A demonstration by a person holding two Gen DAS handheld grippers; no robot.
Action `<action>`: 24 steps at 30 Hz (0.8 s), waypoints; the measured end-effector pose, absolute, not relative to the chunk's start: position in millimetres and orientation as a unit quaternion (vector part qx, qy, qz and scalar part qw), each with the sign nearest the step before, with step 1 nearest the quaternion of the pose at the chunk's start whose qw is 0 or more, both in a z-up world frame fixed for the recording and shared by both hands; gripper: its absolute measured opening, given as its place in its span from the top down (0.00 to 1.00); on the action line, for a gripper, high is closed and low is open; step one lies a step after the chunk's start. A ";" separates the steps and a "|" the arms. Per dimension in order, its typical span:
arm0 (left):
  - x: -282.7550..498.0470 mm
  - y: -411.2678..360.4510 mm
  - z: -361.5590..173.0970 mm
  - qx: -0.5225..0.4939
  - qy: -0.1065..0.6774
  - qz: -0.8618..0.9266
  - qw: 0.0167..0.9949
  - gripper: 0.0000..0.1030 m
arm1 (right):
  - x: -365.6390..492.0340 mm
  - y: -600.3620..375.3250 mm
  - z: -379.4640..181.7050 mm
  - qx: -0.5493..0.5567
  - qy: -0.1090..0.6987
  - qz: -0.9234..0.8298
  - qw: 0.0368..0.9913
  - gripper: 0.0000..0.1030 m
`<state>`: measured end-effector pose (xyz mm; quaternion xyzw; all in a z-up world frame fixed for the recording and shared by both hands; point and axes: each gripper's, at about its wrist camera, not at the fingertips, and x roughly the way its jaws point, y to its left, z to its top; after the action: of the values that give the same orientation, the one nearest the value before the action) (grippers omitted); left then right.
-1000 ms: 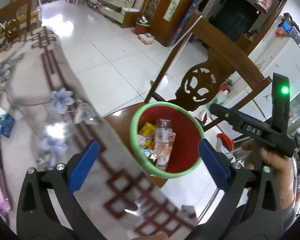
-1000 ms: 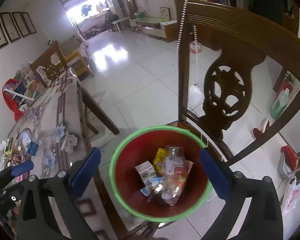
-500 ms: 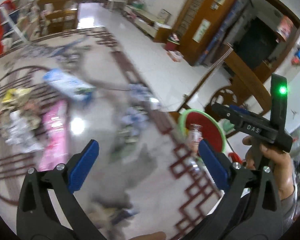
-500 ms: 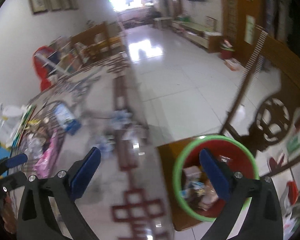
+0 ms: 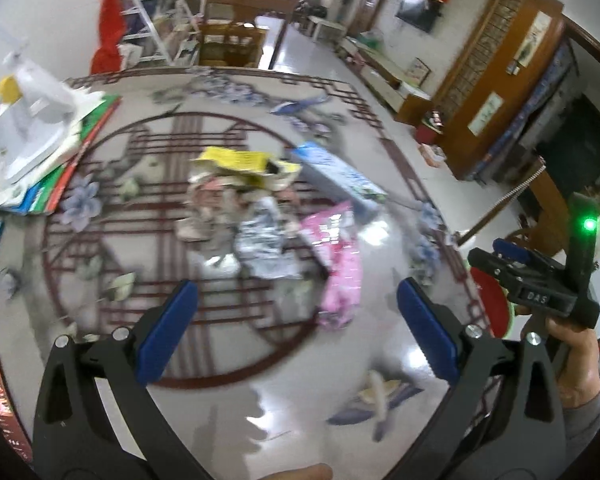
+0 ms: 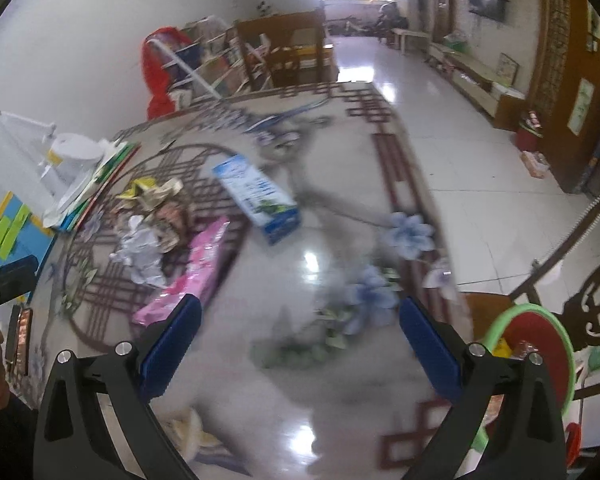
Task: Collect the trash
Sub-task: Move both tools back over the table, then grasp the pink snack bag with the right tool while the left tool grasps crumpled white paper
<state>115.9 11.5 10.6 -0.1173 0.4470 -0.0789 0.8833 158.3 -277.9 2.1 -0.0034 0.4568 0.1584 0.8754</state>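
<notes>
Left wrist view: left gripper (image 5: 296,332) spread wide, empty, above patterned glossy tabletop (image 5: 260,400); crumpled silver foil wrapper (image 5: 266,246), pink plastic packet (image 5: 340,264), blue-white carton (image 5: 336,176) heaped beyond

Right wrist view: right gripper (image 6: 300,342) wide open, empty; red bin with green rim (image 6: 540,336) at table's right edge, trash inside

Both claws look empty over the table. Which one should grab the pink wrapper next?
Probably the right claw. It is open, and the pink wrapper lies just ahead of its left finger. The left claw, also open, faces the crumpled pile. The bin sits on the right.
</notes>
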 end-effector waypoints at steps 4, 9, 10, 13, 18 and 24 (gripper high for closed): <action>112.7 32.9 2.0 -0.126 0.453 -0.070 0.880 0.05 | 161.3 -251.2 -4.9 -0.008 0.465 0.174 0.868 0.07; 116.4 40.6 -7.7 -0.132 0.451 -0.080 0.879 0.05 | 159.2 -225.5 -14.6 -0.023 0.469 0.188 0.863 0.07; 117.2 41.3 -10.2 -0.135 0.452 -0.081 0.878 0.05 | 159.1 -221.1 -16.9 -0.026 0.471 0.189 0.862 0.07; 122.4 41.6 -20.9 -0.145 0.456 -0.085 0.874 0.05 | 159.8 -211.7 -24.2 -0.031 0.476 0.190 0.858 0.07; 135.6 39.0 -35.5 -0.158 0.468 -0.086 0.865 0.05 | 162.4 -200.9 -36.1 -0.038 0.482 0.197 0.853 0.07; 159.6 31.5 -47.3 -0.170 0.480 -0.091 0.856 0.05 | 165.2 -188.6 -52.7 -0.049 0.496 0.200 0.844 0.07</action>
<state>159.6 31.5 -47.3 -0.1703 0.4803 -0.0912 0.8556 165.2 -188.6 -52.7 -0.0493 0.4961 0.1999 0.8435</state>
